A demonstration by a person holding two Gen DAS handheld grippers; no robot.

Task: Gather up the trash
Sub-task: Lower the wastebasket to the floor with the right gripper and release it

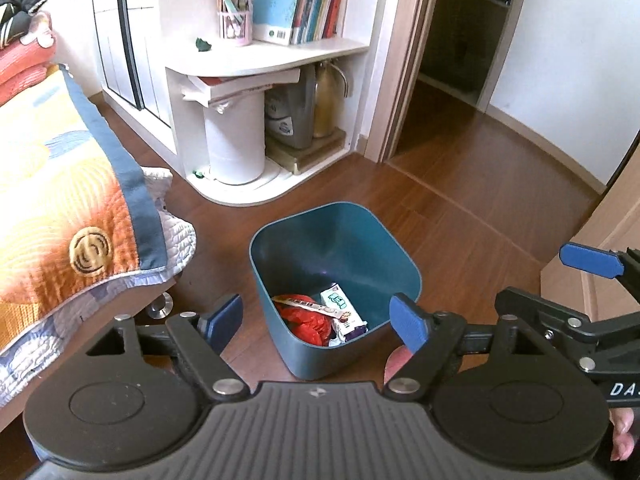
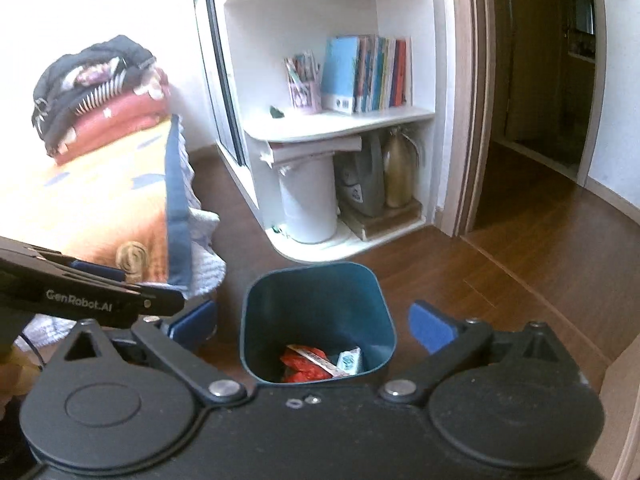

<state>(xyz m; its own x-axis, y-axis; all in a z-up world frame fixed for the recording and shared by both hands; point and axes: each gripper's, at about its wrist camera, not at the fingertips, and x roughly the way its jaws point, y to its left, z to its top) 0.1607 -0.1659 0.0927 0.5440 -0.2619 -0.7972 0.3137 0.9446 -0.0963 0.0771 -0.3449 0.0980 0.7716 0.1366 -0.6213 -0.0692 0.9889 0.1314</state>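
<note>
Wooden floor (image 1: 460,184) holds teal bin (image 1: 360,240) between bed (image 1: 60,200) and shelf (image 1: 280,56) — both grippers released, empty.

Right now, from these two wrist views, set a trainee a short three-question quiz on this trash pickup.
1. True or false: the blue bin stands on the bed.
2. What lies in the bin? A) only a bottle B) a red wrapper and a white packet C) nothing
3. Fill in: the left gripper and the right gripper both have their jaws ____, holding nothing.

Key: 1 false, it stands on the wood floor; 2 B; 3 open.
</note>
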